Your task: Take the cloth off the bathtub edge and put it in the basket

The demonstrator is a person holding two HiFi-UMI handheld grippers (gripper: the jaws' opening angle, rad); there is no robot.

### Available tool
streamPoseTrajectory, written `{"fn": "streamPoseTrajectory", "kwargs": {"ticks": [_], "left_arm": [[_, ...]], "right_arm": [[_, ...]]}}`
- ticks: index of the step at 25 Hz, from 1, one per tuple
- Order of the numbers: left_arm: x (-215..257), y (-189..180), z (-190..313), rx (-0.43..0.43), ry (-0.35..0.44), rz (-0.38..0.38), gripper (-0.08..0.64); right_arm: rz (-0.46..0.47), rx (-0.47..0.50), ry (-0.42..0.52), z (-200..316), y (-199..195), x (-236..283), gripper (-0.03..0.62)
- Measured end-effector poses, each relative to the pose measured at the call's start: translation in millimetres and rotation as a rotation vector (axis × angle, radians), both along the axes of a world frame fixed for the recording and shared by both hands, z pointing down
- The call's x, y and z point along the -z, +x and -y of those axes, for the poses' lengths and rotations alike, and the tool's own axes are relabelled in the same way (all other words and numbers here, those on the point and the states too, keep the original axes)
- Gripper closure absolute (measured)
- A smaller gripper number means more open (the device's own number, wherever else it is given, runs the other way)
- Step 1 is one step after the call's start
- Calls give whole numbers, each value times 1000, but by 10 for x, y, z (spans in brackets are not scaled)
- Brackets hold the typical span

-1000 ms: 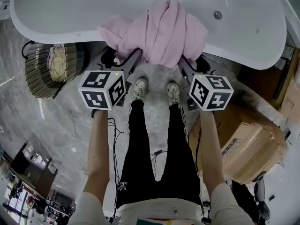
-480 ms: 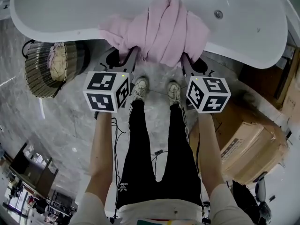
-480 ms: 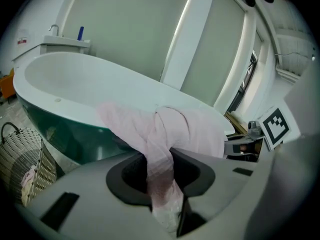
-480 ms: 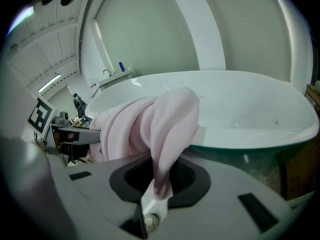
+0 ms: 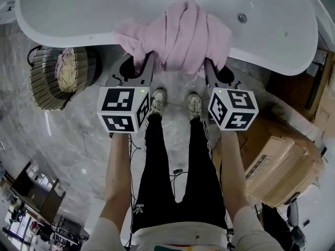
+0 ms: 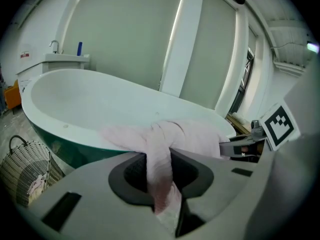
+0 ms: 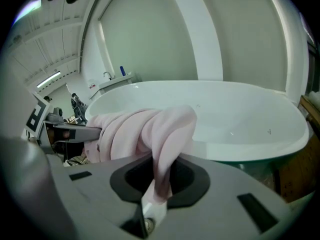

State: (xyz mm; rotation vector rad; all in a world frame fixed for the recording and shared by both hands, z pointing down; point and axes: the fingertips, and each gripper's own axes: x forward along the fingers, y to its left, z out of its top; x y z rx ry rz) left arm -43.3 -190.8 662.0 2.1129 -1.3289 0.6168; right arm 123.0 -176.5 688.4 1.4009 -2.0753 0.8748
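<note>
A pink cloth [image 5: 178,33] lies bunched over the near rim of the white bathtub [image 5: 272,61]. My left gripper [image 5: 140,67] grips its lower left edge, and my right gripper [image 5: 213,69] grips its lower right edge. Both sets of jaws have just been closing with cloth between them. In the left gripper view a fold of the cloth [image 6: 159,154] is pinched in the left gripper [image 6: 161,184]. In the right gripper view another fold of the cloth [image 7: 165,134] is pinched in the right gripper [image 7: 157,184]. The wicker basket [image 5: 44,85] stands on the floor to the left of the tub.
The basket holds a pale bundle [image 5: 65,72]. A cardboard box [image 5: 280,163] sits on the floor at the right. The person's legs and shoes [image 5: 156,98] stand close to the tub, with cables on the marble floor. A washbasin with a blue bottle [image 6: 79,49] stands behind the tub.
Both grippers' jaws have shut on the cloth's hanging edge, which is now gathered up between them. The left gripper has risen a little.
</note>
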Motion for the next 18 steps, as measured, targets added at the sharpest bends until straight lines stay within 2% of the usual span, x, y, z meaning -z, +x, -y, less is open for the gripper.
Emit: {"fn": "streamPoseTrajectory", "kwargs": {"ticks": [4,8,10,14,18], "left_arm": [[297,36,65,12,35,-30,463],[811,84,80,32,47,-67,463],[1203,134,178,31,88,-72,463],[2198,185,532,14,230,-66,463],[3206,214,413,20,293,-56,463]], "right_arm": [[-15,-4,54,62,8,360,528],[-56,5,109,90,27,981,529],[-64,-1,155,200,65,1367,529],[-45,-26,299,605,103,2308,529],[-49,-30,384,510,131,3319,529]]}}
